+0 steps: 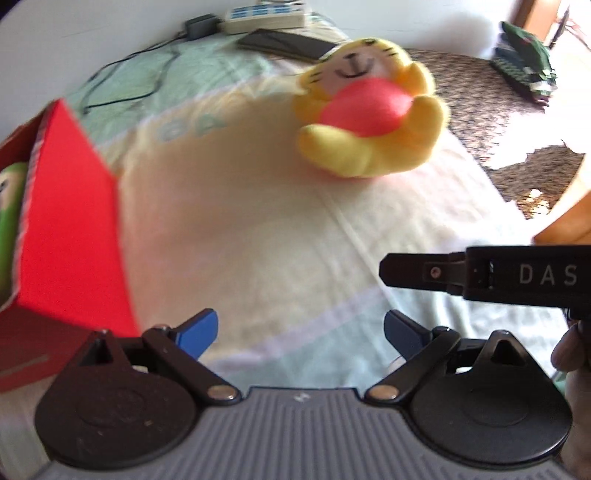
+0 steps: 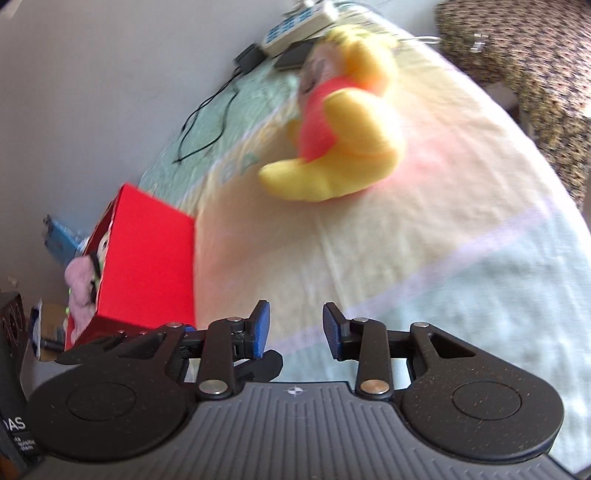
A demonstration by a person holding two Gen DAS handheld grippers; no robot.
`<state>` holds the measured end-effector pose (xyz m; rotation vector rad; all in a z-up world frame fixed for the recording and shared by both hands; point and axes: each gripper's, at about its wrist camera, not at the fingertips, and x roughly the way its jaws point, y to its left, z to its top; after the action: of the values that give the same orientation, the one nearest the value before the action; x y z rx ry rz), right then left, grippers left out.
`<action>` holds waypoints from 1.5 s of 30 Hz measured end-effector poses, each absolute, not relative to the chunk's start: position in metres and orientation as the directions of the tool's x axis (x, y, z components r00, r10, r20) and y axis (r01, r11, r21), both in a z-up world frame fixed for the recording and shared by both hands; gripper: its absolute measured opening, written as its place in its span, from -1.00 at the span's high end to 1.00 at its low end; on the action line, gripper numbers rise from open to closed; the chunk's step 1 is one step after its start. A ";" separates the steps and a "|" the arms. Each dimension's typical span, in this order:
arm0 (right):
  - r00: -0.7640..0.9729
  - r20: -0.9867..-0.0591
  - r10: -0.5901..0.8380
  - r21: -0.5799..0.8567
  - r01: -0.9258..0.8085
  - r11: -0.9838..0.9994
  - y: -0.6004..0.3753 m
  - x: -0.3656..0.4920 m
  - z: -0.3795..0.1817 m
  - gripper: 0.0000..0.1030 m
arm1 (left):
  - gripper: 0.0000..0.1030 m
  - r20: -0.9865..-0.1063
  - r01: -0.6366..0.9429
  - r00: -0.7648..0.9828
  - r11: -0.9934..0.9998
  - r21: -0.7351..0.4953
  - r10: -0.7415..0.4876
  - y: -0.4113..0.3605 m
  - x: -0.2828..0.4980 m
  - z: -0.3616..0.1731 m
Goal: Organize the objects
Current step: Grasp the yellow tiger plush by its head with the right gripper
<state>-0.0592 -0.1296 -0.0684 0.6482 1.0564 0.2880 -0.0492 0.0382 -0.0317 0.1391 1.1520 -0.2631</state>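
Note:
A yellow plush tiger (image 1: 369,110) holding a red heart lies on the bed, ahead and right of centre; it also shows in the right wrist view (image 2: 343,122). A red box (image 1: 70,229) stands at the left with a green toy (image 1: 9,221) inside; in the right wrist view the box (image 2: 147,266) holds a pink plush (image 2: 79,291). My left gripper (image 1: 299,332) is open and empty, well short of the tiger. My right gripper (image 2: 295,330) is open and empty, its body visible at the right of the left view (image 1: 480,273).
The bed has a cream and pale green cover (image 1: 258,229). At its far end lie a power strip (image 1: 266,14), a black adapter with cable (image 1: 199,26) and a dark tablet (image 1: 288,44). A brown patterned blanket (image 1: 480,103) lies at the right.

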 end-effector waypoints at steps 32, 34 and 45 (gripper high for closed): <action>0.672 -0.509 0.537 0.788 0.115 0.604 -0.239 0.047 -0.098 -0.02 | -0.99 -0.788 0.293 0.466 0.911 -0.291 -0.401 0.009 0.079 -0.032; 0.665 -0.510 0.546 0.784 0.099 0.613 -0.237 0.055 -0.099 -0.03 | -0.99 -0.792 0.300 0.455 0.907 -0.295 -0.408 0.006 0.087 -0.037; 0.607 -0.522 0.600 0.788 0.072 0.612 -0.221 0.075 -0.109 0.13 | -0.68 -0.778 0.269 0.387 0.868 -0.417 -0.494 0.003 0.106 -0.061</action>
<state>0.0748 -0.2208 -0.1089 0.8763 0.8831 0.3550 0.1062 0.0027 -0.0609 -0.2380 1.0685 -0.4917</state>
